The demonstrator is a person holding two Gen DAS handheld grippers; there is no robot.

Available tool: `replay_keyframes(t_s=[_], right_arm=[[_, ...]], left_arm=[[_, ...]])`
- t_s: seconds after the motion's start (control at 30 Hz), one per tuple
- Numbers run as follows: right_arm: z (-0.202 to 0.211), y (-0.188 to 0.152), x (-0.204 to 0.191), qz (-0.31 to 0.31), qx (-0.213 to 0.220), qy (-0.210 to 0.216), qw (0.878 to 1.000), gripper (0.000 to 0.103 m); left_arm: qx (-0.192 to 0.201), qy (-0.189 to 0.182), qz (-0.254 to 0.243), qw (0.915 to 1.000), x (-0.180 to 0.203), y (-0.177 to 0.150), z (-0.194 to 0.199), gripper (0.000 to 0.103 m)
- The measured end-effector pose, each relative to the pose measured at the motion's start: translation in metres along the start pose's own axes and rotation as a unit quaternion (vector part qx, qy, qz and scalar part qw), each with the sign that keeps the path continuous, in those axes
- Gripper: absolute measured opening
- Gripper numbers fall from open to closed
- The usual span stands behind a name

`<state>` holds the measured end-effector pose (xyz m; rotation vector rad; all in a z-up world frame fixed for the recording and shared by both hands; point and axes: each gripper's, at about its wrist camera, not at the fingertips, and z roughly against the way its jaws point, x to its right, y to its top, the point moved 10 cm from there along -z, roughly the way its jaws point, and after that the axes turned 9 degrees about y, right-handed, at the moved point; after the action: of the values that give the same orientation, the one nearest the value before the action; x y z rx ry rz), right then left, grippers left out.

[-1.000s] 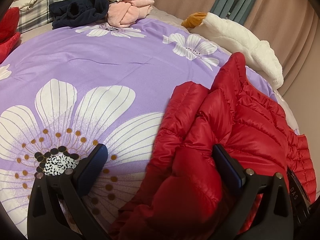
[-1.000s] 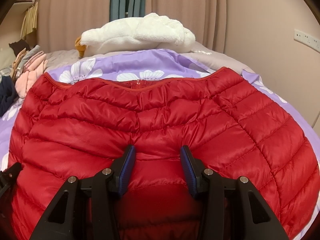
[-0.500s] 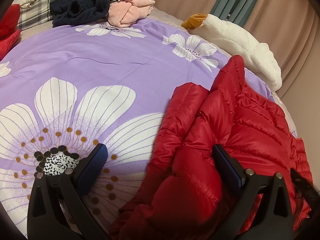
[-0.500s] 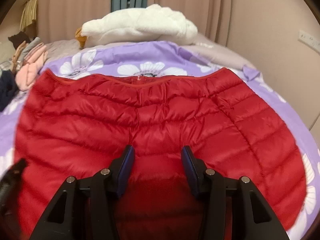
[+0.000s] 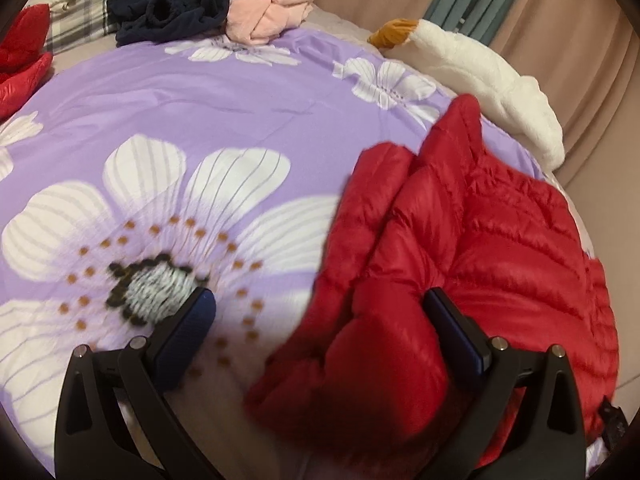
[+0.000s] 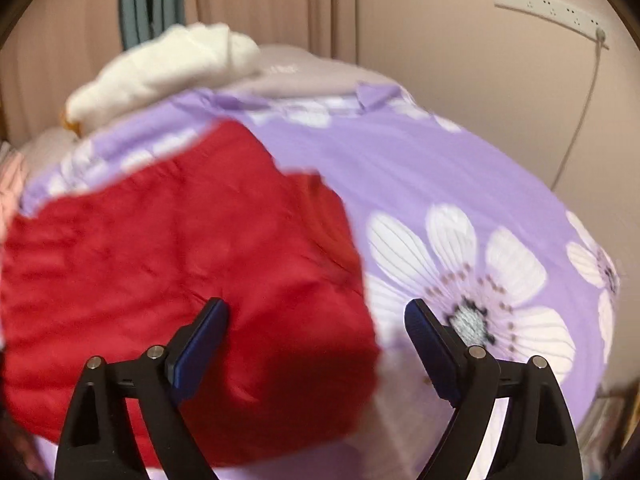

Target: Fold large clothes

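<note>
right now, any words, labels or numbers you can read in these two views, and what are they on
None can be read.
Red jacket: no label or brand shows in either view.
Purple bedcover: flower print only, no writing.
Dark tag at the jacket's lower right edge: too blurred to read.
Wall power strip: only socket holes, no readable marks.

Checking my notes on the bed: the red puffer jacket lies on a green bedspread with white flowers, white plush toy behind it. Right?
Not quite: the bedspread is purple, not green, as the left wrist view shows. The red puffer jacket does lie on it, with the white plush toy behind.
</note>
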<state>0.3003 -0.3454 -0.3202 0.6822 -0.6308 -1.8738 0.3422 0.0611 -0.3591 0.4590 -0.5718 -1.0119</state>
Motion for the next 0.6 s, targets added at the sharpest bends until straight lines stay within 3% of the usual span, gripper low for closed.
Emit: replay_keyframes(t_s=[0.2, 0.27, 0.4, 0.5, 0.6], right_arm=[[-0.016, -0.021, 0.014, -0.096, -0.023, 0.073, 0.992, 0.089], [-0.017, -0.021, 0.011, -0.085, -0.011, 0.066, 0.994, 0.090], [-0.018, -0.023, 0.002, -0.031, -0.004, 0.036, 0.999, 0.091], [-0.018, -0.022, 0.005, -0.038, -0.001, 0.047, 0.998, 0.092], [-0.018, -0.022, 0.010, -0.047, 0.001, 0.059, 0.997, 0.093]], left_arm=[[-0.072, -0.042, 0.003, 0.9965, -0.001, -0.023, 0.021, 0.103], [-0.097, -0.071, 0.017, 0.9926, 0.001, -0.033, 0.028, 0.103], [-0.119, -0.086, 0.029, 0.9887, 0.000, -0.049, 0.040, 0.103], [-0.120, -0.063, 0.038, 0.9901, -0.005, -0.059, 0.047, 0.103], [-0.115, -0.064, 0.079, 0.9881, -0.006, -0.061, 0.052, 0.103]])
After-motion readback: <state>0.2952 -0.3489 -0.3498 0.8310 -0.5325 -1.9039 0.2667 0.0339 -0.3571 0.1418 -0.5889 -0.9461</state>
